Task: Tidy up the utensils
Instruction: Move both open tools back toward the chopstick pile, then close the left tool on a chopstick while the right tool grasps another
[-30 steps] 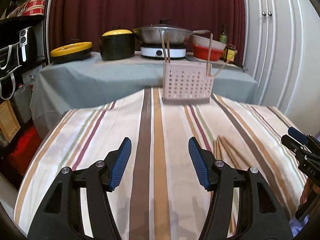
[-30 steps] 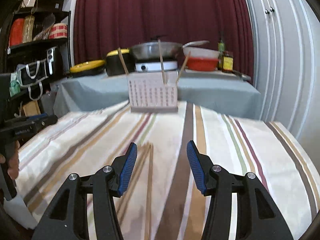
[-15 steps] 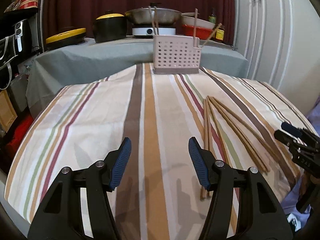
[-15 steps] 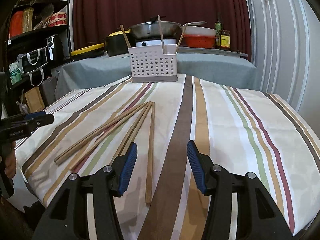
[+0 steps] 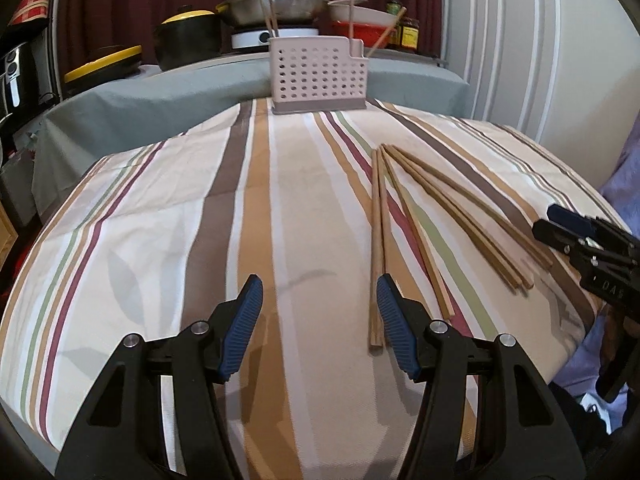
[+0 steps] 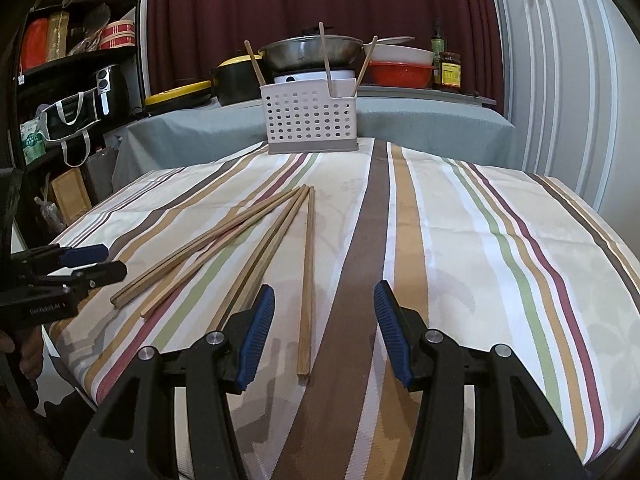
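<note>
Both pairs of tongs have pulled back toward the near edge of the table [image 5: 132, 216], so the loose chopsticks [image 5: 420, 216] now lie in full view. The left tongs [image 5: 318, 320] gape empty; the right tongs [image 6: 324, 332] gape too, nearly straddling the nearest stick. The rack [image 5: 318, 74] waits at the far edge.

Left gripper [image 5: 319, 312] held level with jaws spread wide and empty, right gripper [image 6: 324, 322] likewise wide apart, holding nothing, side by side
</note>
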`<action>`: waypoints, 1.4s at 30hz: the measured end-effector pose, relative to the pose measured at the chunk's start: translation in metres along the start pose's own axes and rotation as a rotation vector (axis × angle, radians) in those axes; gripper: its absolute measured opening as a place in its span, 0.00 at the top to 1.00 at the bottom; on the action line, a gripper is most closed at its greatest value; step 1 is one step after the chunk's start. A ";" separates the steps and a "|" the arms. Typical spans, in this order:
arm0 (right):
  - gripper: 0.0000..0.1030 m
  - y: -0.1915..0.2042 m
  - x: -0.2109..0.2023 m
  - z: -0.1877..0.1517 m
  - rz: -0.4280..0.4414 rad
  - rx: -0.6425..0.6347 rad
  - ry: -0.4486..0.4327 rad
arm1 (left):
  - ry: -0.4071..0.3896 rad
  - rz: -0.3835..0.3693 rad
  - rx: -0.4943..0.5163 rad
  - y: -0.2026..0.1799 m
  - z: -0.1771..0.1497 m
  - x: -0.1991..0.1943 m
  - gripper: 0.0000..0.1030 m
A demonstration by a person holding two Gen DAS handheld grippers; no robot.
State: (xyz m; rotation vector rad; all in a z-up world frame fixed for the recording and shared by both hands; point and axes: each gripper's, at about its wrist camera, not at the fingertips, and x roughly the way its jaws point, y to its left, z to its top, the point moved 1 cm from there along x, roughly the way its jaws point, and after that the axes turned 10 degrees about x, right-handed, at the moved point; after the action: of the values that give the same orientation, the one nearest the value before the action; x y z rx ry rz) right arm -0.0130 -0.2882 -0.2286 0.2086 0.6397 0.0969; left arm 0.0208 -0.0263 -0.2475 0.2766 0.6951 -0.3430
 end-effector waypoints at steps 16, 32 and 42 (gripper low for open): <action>0.50 0.000 0.001 -0.002 0.007 0.008 0.005 | 0.015 -0.009 0.027 -0.007 -0.002 0.009 0.47; 0.50 0.001 -0.001 -0.001 0.011 0.007 0.006 | 0.028 -0.029 0.052 -0.016 -0.007 0.009 0.93; 0.66 0.006 -0.003 -0.012 0.027 -0.020 0.025 | 0.038 -0.013 -0.005 -0.004 -0.007 0.010 0.94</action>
State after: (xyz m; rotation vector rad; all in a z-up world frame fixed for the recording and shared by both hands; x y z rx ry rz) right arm -0.0229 -0.2809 -0.2353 0.1966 0.6602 0.1321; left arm 0.0218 -0.0298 -0.2600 0.2744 0.7357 -0.3488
